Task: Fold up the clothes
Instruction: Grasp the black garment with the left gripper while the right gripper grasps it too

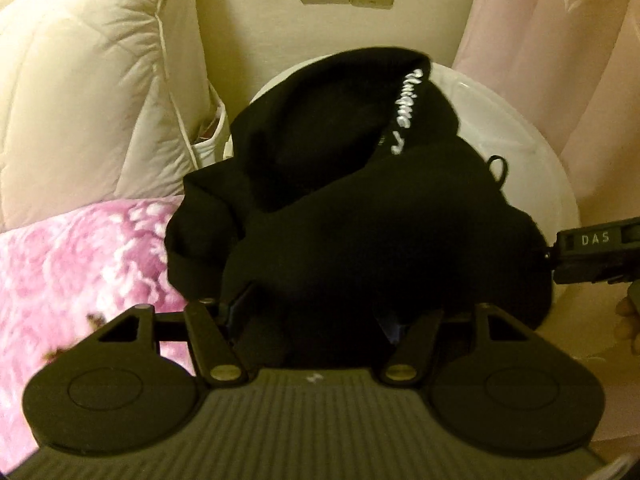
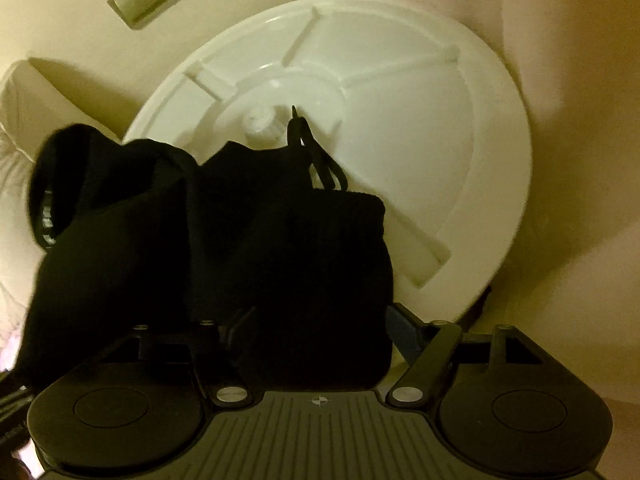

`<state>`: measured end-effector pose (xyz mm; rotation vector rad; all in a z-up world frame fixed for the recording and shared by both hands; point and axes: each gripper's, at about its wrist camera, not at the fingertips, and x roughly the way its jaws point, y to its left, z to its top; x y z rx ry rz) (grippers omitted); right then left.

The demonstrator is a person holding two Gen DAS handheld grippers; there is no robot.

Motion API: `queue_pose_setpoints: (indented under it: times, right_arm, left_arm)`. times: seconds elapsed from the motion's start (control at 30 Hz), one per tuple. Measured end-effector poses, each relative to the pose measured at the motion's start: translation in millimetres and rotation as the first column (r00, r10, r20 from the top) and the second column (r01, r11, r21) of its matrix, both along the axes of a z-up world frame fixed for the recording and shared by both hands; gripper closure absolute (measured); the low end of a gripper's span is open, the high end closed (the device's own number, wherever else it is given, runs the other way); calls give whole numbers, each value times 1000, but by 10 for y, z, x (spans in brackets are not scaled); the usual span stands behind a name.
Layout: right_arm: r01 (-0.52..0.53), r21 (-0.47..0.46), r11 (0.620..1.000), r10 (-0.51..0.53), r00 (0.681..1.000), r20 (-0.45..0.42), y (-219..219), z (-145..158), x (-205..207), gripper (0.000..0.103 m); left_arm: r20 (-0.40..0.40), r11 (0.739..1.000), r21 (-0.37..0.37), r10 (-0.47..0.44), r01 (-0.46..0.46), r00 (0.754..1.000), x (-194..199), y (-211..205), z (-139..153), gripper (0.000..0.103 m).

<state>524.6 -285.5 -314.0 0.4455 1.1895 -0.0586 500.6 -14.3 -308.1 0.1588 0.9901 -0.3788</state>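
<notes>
Biggest thing behind the work is a white round plastic disc (image 2: pixel 420 128), ribbed, leaning on the wall; pale quilt (image 1: pixel 88 92) and pink floral blanket (image 1: pixel 80 260) off to my left side.

The black garment (image 1: pixel 340 220) is bunched in a heap in front of the disc, lifted between both tools, white lettering along one edge, and a drawstring loop (image 2: pixel 304 140) poking up. It looks like thick knit or fleece: soft, limp, some weight, not slippery, nothing fragile. It will sag and drape wherever it's unsupported.

Left gripper (image 1: pixel 316 316): cloth fills the gap between the fingers, jaws partly closed and clamped on the fabric as far as I can judge; the tips are buried in black.

Right gripper (image 2: pixel 316 332): same, a thick fold sits between the fingers and hides the tips, so I read it as clamped on the garment.

My call: regrip at a hem or shoulder seam, single layer, not the wad, and keep clear of the drawstring.
</notes>
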Motion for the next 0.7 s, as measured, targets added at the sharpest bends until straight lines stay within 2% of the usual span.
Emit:
queue_pose_setpoints:
  times: [0.1, 0.13, 0.17, 0.2, 0.27, 0.33, 0.4, 0.57, 0.63, 0.7]
  right_arm:
    - [-11, -38, 999, 13, 999, 40, 96, -56, 16, 26]
    - [-31, -55, 998, 33, 998, 48, 141, -56, 20, 26]
    - [-50, -73, 996, 54, 997, 55, 187, -57, 25, 29]
    - [-74, -83, 994, 80, 995, 65, 228, -51, 27, 53]
    - [-119, -64, 991, 123, 989, 77, 270, -26, 40, 98]
    - [-113, -40, 993, 116, 990, 81, 260, 9, 57, 101]
    - [-92, -1, 996, 92, 988, 122, 218, 142, 25, 102]
    - [-122, 75, 990, 99, 961, 257, 272, 730, -149, 102]
    - [-173, 98, 980, 128, 927, 353, 373, 1074, -235, 102]
    - [-240, 103, 965, 169, 874, 457, 528, 1465, -324, 103]
  left_arm:
    - [5, 1000, 22, 15, -15, 1000, 81, -22, -151, 43]
    - [4, 999, 30, 12, -12, 1000, 96, -31, -184, 49]
    - [3, 1000, 30, 6, -6, 1000, 102, -40, -196, 63]
    - [4, 1000, 29, 0, 0, 1000, 103, -48, -200, 69]
    - [17, 999, 35, -8, 8, 1000, 92, -60, -169, 91]
    - [31, 999, 36, -5, 4, 1000, 73, -46, -91, 98]
    - [47, 1000, 21, 6, -7, 999, 31, 0, 41, 99]
    - [127, 998, -49, 52, -46, 991, -189, 274, 570, 101]
    - [166, 993, -89, 94, -80, 982, -304, 442, 814, 101]
    - [205, 983, -135, 148, -121, 968, -447, 637, 1079, 101]
